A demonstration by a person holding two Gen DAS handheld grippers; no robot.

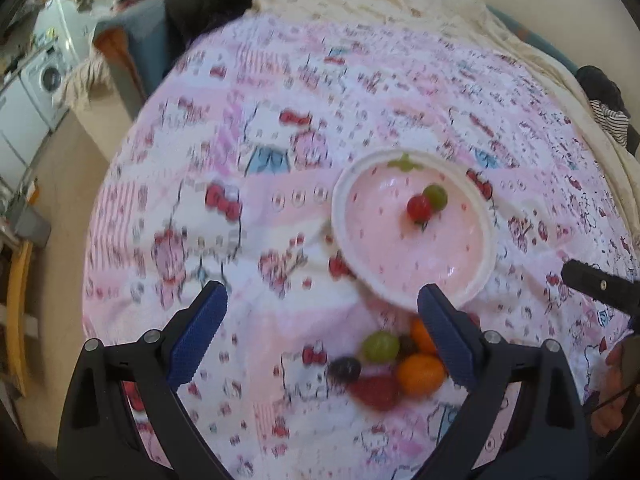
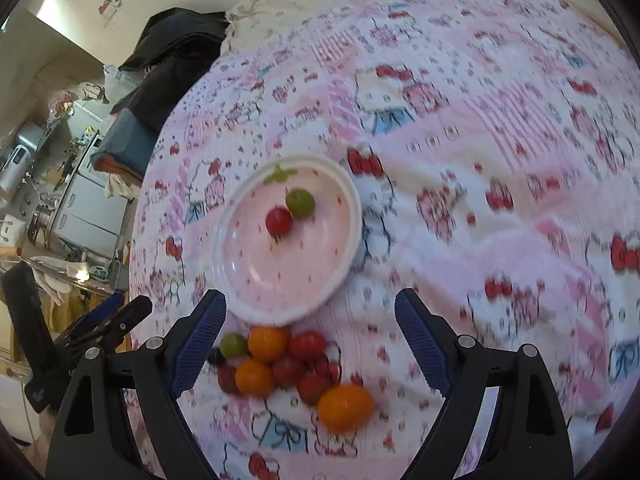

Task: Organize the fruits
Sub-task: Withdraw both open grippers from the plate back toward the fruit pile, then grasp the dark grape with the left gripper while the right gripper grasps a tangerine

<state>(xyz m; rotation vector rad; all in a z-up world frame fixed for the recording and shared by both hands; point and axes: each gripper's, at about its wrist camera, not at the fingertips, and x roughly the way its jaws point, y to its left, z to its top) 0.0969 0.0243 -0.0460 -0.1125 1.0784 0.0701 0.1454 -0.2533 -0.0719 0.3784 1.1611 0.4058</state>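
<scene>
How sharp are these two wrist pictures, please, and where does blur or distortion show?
Left wrist view: cloth print and loose fruit pile smeared by motion, left claw crisp. Right wrist view: similar smear, right claw sharp. Both: fisheye bulge, dark corners.

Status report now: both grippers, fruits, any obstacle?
Left gripper, right gripper open, empty. Pink round plate: red, green fruit. Loose fruit pile beside plate. No obstacle.

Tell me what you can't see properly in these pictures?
- Left wrist view: part of the fruit pile hides behind the left gripper finger; blur smears the rest.
- Right wrist view: the small dark fruit is half hidden by a finger of the right gripper.
- Both: blur muddles the cloth's pattern.
</scene>
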